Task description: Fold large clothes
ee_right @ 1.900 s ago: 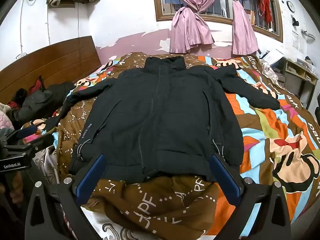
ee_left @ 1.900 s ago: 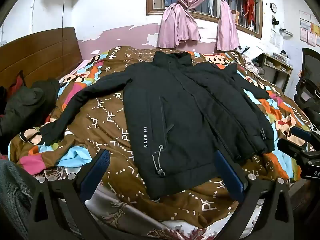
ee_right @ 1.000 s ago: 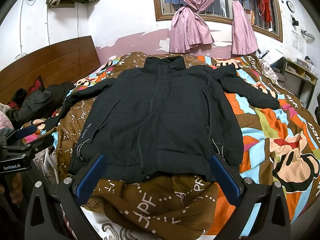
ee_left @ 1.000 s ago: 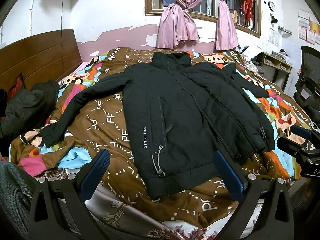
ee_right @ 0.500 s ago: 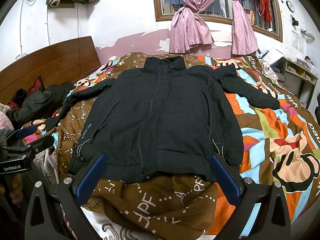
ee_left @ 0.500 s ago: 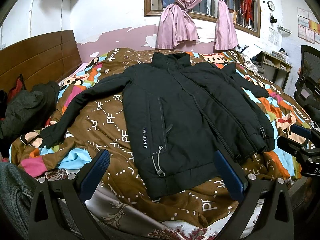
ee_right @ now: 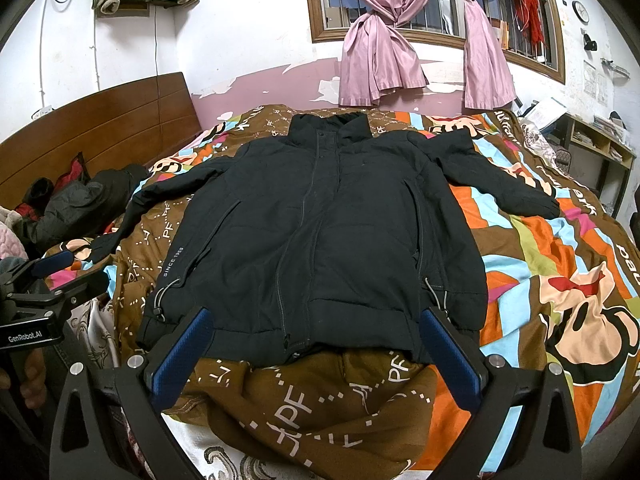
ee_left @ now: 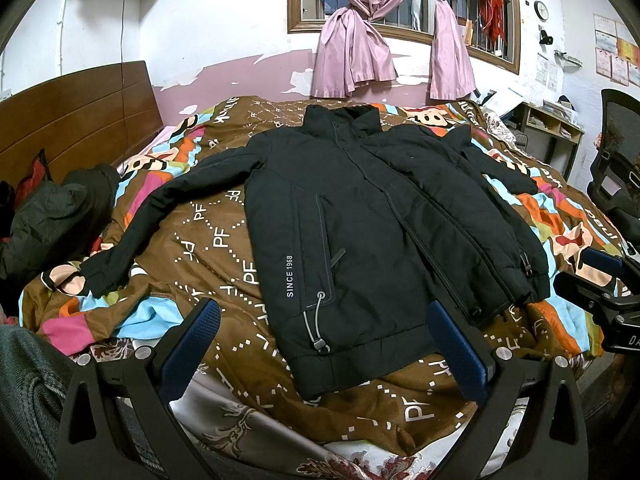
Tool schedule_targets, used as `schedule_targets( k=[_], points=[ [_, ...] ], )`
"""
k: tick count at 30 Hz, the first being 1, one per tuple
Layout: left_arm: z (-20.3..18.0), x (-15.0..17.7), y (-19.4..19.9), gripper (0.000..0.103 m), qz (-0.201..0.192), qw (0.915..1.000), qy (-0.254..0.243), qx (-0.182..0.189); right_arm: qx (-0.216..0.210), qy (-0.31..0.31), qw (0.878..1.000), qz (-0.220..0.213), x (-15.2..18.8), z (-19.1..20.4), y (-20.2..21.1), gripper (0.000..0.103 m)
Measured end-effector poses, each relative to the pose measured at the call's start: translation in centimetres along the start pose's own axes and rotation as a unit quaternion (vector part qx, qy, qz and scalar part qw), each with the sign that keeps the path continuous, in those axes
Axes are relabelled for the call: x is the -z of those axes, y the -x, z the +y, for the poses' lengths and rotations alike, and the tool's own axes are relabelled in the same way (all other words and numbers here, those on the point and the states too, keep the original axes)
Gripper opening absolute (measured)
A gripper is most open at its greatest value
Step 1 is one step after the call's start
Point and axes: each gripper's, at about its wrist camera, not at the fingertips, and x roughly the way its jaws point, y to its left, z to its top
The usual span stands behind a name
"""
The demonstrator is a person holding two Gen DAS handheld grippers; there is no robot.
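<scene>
A black zip jacket (ee_left: 360, 224) lies flat, front up, on the bed, collar toward the far wall and both sleeves spread out; it also shows in the right wrist view (ee_right: 320, 240). My left gripper (ee_left: 324, 344) is open and empty, hovering just short of the jacket's hem at its left front corner. My right gripper (ee_right: 316, 348) is open and empty, hovering over the middle of the hem. Each gripper shows in the other's view: the right one (ee_left: 600, 280) at the far right, the left one (ee_right: 52, 276) at the far left.
A brown patterned quilt (ee_right: 560, 264) covers the bed. A dark bundle of clothes (ee_left: 56, 216) lies by the wooden headboard (ee_left: 72, 120) on the left. An office chair (ee_left: 616, 160) and a desk shelf (ee_right: 600, 140) stand on the right.
</scene>
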Motion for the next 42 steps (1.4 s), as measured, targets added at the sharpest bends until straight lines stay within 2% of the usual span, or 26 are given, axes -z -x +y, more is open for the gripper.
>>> schedule_targets(
  k=[42],
  points=[
    [0.0, -0.1, -0.36, 0.102, 0.005, 1.0, -0.003, -0.002, 0.004, -0.006, 1.0, 0.005, 0.14, -0.2, -0.4, 0.103]
  ],
)
